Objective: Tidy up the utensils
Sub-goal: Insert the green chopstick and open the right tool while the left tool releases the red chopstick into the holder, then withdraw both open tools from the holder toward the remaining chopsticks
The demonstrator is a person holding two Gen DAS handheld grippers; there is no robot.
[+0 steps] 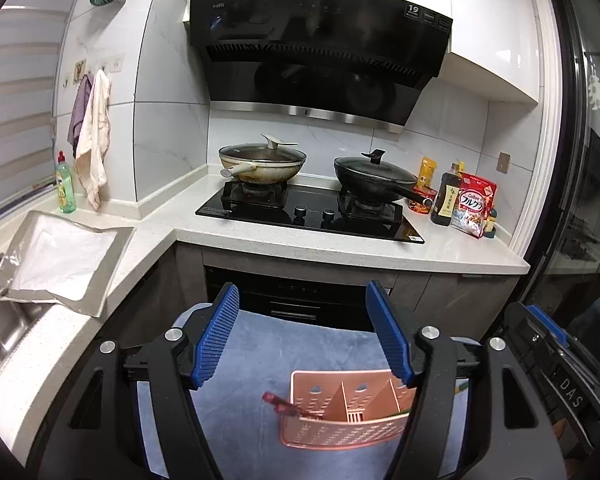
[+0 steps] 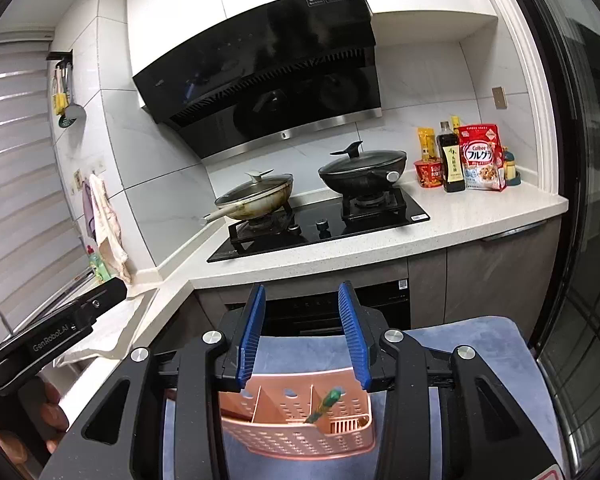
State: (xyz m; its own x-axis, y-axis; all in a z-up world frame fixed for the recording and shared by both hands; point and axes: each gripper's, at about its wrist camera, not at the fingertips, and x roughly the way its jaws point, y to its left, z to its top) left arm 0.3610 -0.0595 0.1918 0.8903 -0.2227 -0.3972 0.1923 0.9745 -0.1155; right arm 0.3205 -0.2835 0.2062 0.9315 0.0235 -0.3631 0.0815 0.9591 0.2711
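Note:
A pink perforated utensil basket (image 1: 342, 420) with dividers stands on a blue-grey cloth (image 1: 260, 344). Red-handled utensils (image 1: 284, 404) stick out of its left compartment. In the right wrist view the basket (image 2: 300, 428) holds a green-handled utensil (image 2: 324, 404) in its right compartment. My left gripper (image 1: 304, 312) is open and empty, above and behind the basket. My right gripper (image 2: 302, 320) is open and empty, above the basket. The right gripper's body shows at the right edge of the left wrist view (image 1: 556, 360).
A white counter (image 1: 340, 244) carries a black hob (image 1: 308, 212) with two lidded pans (image 1: 262, 160) (image 1: 376, 178). Bottles and a cereal bag (image 1: 474, 208) stand at its right. A sink (image 1: 4, 320) with a tray (image 1: 60, 260) lies left. An oven (image 1: 296, 292) sits under the hob.

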